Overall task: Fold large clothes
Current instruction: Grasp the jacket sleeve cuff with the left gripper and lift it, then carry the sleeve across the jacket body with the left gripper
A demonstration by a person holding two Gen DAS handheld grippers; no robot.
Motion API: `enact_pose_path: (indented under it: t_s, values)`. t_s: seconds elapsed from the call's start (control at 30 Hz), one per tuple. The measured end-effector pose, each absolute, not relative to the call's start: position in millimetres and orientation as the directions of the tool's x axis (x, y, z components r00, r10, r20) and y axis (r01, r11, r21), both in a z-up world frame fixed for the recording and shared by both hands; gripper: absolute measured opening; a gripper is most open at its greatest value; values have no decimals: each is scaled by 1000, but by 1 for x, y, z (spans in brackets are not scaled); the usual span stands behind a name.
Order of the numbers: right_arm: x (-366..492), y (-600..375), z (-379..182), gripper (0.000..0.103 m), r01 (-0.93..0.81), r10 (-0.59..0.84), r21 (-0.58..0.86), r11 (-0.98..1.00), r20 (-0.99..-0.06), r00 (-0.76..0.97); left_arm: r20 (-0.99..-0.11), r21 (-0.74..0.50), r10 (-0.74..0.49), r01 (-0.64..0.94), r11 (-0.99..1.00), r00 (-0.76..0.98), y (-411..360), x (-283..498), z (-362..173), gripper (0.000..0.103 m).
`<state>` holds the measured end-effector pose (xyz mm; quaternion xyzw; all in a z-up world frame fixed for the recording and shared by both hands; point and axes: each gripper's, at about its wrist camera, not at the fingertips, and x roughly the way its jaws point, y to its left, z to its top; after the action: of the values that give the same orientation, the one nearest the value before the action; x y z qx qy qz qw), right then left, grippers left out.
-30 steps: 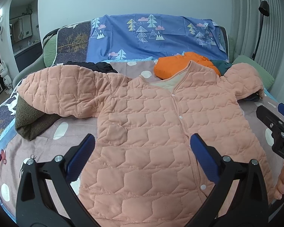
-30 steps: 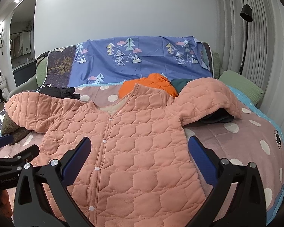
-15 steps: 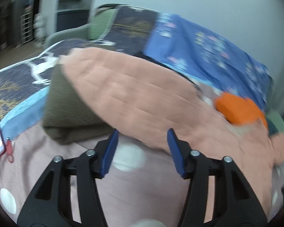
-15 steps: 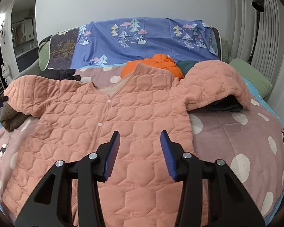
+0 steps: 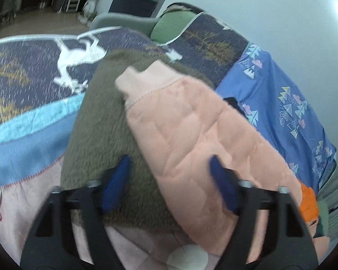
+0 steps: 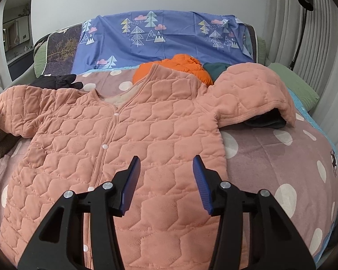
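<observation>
Two grippers work over one peach quilted jacket [image 6: 115, 148], which lies face up and spread flat on the spotted bedspread [image 6: 281, 153], snaps fastened, both sleeves out to the sides. Folding has barely begun — the step in hand looks like taking up a sleeve. The left gripper [image 5: 169, 180] is closing, its blue pads either side of the sleeve [image 5: 191, 135] that lies over an olive fleece [image 5: 101, 123]; they do not look pressed on yet. The right gripper [image 6: 166, 180] hovers over the jacket's lower front, jaws partly apart and widening slightly, holding nothing. Next, I judge, the left must pinch nearer the cuff [image 5: 142, 81] and carry it across the jacket's chest.
</observation>
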<state>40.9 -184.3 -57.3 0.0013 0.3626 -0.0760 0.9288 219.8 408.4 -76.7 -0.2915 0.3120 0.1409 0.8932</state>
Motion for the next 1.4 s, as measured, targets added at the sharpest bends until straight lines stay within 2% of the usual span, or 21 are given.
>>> enact_pose_path:
  t_s: [0.03, 0.07, 0.23, 0.3, 0.43, 0.53, 0.7, 0.8, 0.83, 0.93, 0.97, 1.0, 1.2, 1.33, 1.4]
  values:
    - [43, -183, -58, 52, 138, -139, -55, 989, -674, 726, -641, -424, 48, -405, 810, 766, 407, 225, -74, 22]
    - [43, -182, -59, 53, 133, -135, -54, 990, -674, 726, -641, -415, 55, -406, 814, 765, 405, 225, -72, 12]
    - [46, -184, -60, 53, 123, -118, -40, 992, -670, 733, -529, -420, 32, -295, 858, 848, 371, 200, -22, 9]
    - [45, -190, -60, 53, 127, -112, -26, 992, -666, 738, -481, -370, 24, -228, 901, 876, 339, 189, 8, 9]
    - [41, -202, -58, 53, 137, -101, 3, 991, -654, 750, -380, -210, -72, -11, 978, 922, 243, 168, 69, 9]
    - [36, -216, -60, 54, 153, -97, 30, 988, -651, 753, -354, -121, -176, 142, 982, 918, 165, 168, 97, 9]
    - [24, -247, -62, 54, 209, -122, 57, 976, -652, 748, -388, 22, -317, 352, 936, 865, 28, 183, 95, 10]
    - [17, -270, -64, 54, 259, -156, 62, 964, -657, 737, -466, 41, -431, 505, 862, 773, -60, 192, 60, 13]
    - [15, -279, -66, 54, 278, -168, 64, 959, -662, 731, -491, 44, -448, 535, 844, 747, -80, 196, 49, 18]
    - [8, -294, -69, 54, 303, -183, 65, 951, -671, 719, -577, 60, -460, 597, 800, 675, -135, 200, 6, 45]
    - [6, -297, -69, 55, 302, -184, 61, 951, -673, 716, -600, 76, -445, 600, 796, 665, -146, 201, -5, 49]
    - [6, -298, -70, 55, 297, -183, 56, 953, -675, 715, -614, 90, -434, 604, 792, 660, -153, 199, -13, 49]
    - [23, -297, -68, 59, 194, -85, 82, 978, -688, 720, -649, 93, -370, 552, 829, 665, -113, 202, -34, 49]
    - [62, -281, -65, 59, 68, 26, 109, 992, -688, 725, -690, 64, -263, 419, 906, 675, -36, 216, -56, 44]
    - [88, -276, -65, 65, 8, 92, 140, 990, -690, 718, -711, 29, -221, 343, 939, 667, 1, 223, -66, 43]
